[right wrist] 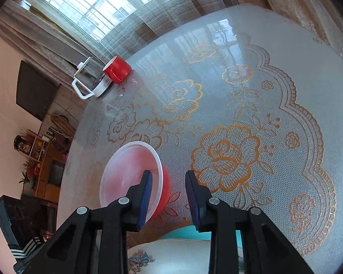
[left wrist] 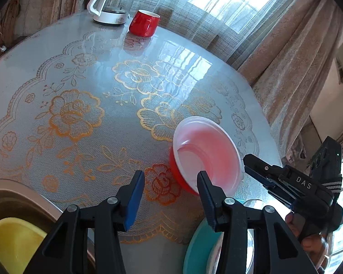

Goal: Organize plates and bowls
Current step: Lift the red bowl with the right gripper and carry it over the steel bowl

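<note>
A red bowl with a white inside [left wrist: 205, 157] sits on the lace-covered table; it also shows in the right wrist view [right wrist: 130, 175]. My left gripper [left wrist: 171, 182] is open and empty, just left of and in front of the bowl. My right gripper [right wrist: 169, 182] is open and empty, its left finger over the bowl's near rim; it shows in the left wrist view [left wrist: 258, 171] at the bowl's right. A teal plate [left wrist: 199, 248] with a floral white plate [right wrist: 171, 255] on it lies at the near edge. A yellow bowl [left wrist: 13, 242] sits inside a brown dish [left wrist: 16, 189] at lower left.
A red cup [left wrist: 144, 23] and a white glass kettle [left wrist: 109, 2] stand at the table's far edge; both show in the right wrist view, cup [right wrist: 117, 69] and kettle [right wrist: 91, 82]. Curtains and a window lie beyond. The table [left wrist: 80, 105] carries a gold floral mat.
</note>
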`<action>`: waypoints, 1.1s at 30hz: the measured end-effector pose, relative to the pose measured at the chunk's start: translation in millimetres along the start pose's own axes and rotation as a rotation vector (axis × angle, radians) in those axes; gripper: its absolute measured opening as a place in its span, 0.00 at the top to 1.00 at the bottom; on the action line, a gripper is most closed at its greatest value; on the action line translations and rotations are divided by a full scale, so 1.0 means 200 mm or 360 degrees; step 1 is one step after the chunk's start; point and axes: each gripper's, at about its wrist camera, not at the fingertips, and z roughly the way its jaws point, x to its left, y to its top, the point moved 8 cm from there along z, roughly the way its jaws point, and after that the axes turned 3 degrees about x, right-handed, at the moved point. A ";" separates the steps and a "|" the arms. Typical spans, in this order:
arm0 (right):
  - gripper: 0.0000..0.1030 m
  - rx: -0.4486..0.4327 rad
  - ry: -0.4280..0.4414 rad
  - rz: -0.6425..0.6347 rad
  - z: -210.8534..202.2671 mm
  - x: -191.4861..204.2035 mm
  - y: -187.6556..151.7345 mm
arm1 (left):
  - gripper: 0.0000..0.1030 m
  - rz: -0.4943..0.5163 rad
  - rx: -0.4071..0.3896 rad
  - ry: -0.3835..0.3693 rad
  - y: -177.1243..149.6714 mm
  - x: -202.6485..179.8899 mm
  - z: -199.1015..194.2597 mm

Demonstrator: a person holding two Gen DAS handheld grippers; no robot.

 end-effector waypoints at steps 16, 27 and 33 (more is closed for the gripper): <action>0.87 0.0064 0.0042 -0.0003 0.10 0.07 -0.05 | 0.87 0.0018 0.0057 0.0034 0.01 -0.03 0.12; 0.87 0.0051 0.0091 -0.0058 0.07 0.21 -0.10 | 0.87 0.0129 -0.0125 0.0114 -0.01 -0.04 -0.11; 0.87 0.0045 0.0149 -0.0077 0.02 0.30 -0.17 | 0.86 0.0147 -0.0212 0.0110 -0.07 0.00 -0.24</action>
